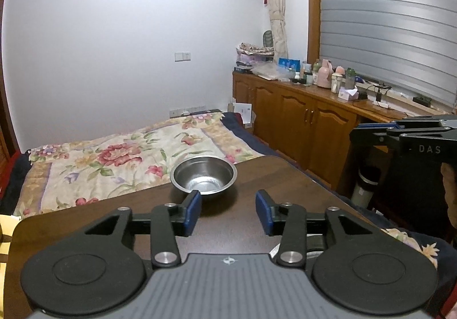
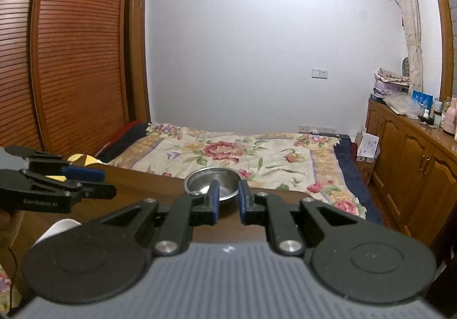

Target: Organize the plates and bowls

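At the far edge of my bench (image 1: 257, 176) sits one steel bowl (image 1: 203, 174) — upright, empty as far as I can see, and the only bowl I count in either view. Of plates I make out at most one: a pale rounded rim (image 1: 275, 250) peeks from under my left tool's body, too hidden for me to call it.

I have two tools in play. My left hand-held gripper (image 1: 228, 212) hangs above the bench just short of the bowl, its two blue pads (image 1: 192, 212) spread apart with bare wood between them; it is released and carries nothing, and the left pad's tip only overlaps the bowl's near rim in the picture, so I cannot tell whether it touches. My right hand-held gripper (image 2: 228, 200) is clenched down to a narrow gap, and nothing sits in that gap; the bowl (image 2: 212, 184) shows beyond its tips, apart from them.

Each tool appears once in the other's view: the right one (image 1: 371, 130) at the right edge, the left one (image 2: 85, 176) at the left edge, side by side over the bench.

Behind the bench lies one bed (image 2: 242, 150) with a floral cover, and one row of wooden cabinets (image 1: 300, 119) runs along the right wall, its top crowded with bottles.
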The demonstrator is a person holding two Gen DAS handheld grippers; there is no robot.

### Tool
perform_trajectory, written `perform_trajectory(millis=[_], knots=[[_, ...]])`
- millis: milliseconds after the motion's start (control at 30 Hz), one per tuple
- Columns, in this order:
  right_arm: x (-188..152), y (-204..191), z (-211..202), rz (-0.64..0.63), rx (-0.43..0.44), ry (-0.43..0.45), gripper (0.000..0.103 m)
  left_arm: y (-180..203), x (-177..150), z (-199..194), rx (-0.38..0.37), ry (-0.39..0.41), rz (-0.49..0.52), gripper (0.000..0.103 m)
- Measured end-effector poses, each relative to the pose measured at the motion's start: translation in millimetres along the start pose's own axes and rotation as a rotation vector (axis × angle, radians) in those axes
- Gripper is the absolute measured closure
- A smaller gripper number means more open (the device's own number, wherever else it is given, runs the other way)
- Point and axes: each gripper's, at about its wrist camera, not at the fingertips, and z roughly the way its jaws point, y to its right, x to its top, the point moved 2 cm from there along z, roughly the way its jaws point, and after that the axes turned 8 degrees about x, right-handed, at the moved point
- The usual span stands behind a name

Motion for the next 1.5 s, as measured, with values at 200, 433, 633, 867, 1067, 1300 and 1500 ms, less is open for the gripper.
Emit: perform_trajectory(millis=[200,433,633,867,1067,1300,1500], knots=[[6.0,7.2,12.0,0.013,-0.001,-0.007,0.088,-5.5,11.2,11.3,-0.006,0.010,0.010,0.037],[12.3,22.2,47.0,-0.003,-0.016,-0.031,0.080,-23.3,21.6,52.1,0.013,-0.012,0.020,0.033],[14.4,33.1,80.0,-0.010,-0.016,-0.048,0.071,-38.8,21.6,88.5,0.024,-0.060,-0.015,0.033],[5.1,51.4,127.9,0.028,0.011,-0.111,0.071,-49.5,17.3,130.0,0.012,-0.124,-0.060,0.034],[-2.6,61.8,166.9,0.056,0.034,-0.178,0.071,-57.7,12.4,160.4,0.010,-0.173,-0.088,0.044],[-7.1,65.3,200.1,0.090,0.068,-0.235,0.071,-67.3,6.4,191.5,0.002,-0.221,-0.134,0.050],[-12.1,69.0,220.5,0.120,0.093,-0.279,0.071,-67.5,6.2,204.0,-0.014,-0.239,-0.156,0.052]])
